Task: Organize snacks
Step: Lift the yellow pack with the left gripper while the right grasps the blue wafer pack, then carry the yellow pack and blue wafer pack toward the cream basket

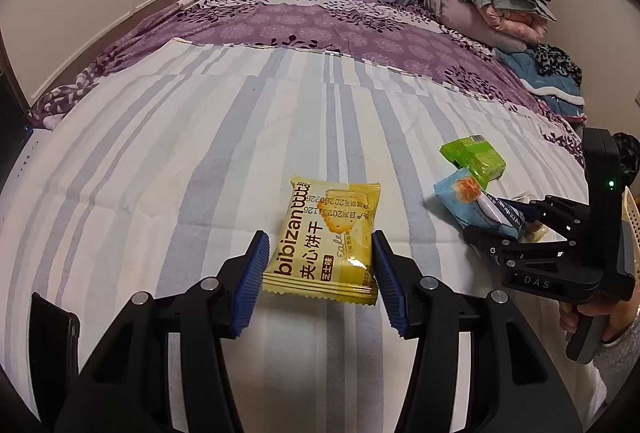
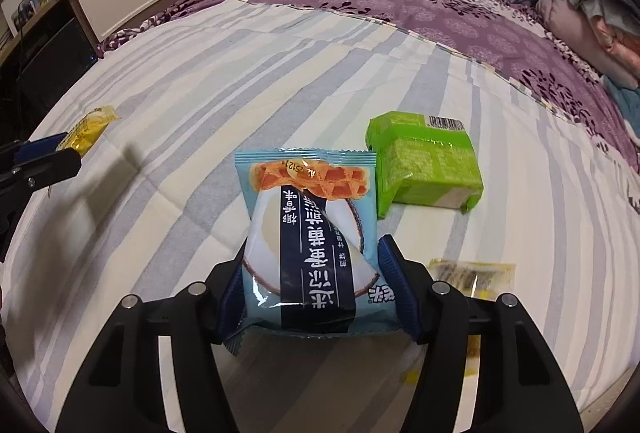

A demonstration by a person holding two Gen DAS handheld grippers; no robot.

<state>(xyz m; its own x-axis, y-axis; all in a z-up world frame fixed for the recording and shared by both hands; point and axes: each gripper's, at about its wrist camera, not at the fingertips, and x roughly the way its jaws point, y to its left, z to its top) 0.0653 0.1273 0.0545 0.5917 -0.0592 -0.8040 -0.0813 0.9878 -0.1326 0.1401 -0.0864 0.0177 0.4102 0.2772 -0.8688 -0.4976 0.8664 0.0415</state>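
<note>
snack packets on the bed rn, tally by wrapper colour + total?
Yellow: 1, the yellow biscuit packet between the pads of the left hand-held gripper
Blue: 1, the blue waffle packet in the right hand-held gripper
Green: 1, the green packet lying on the striped sheet
Clear with yellow: 1, the clear packet, partly hidden
Total: 4

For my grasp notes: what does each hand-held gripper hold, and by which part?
Left hand-held gripper: yellow packet, by its side edges. Right hand-held gripper: blue packet, by the sides of its near end.
</note>
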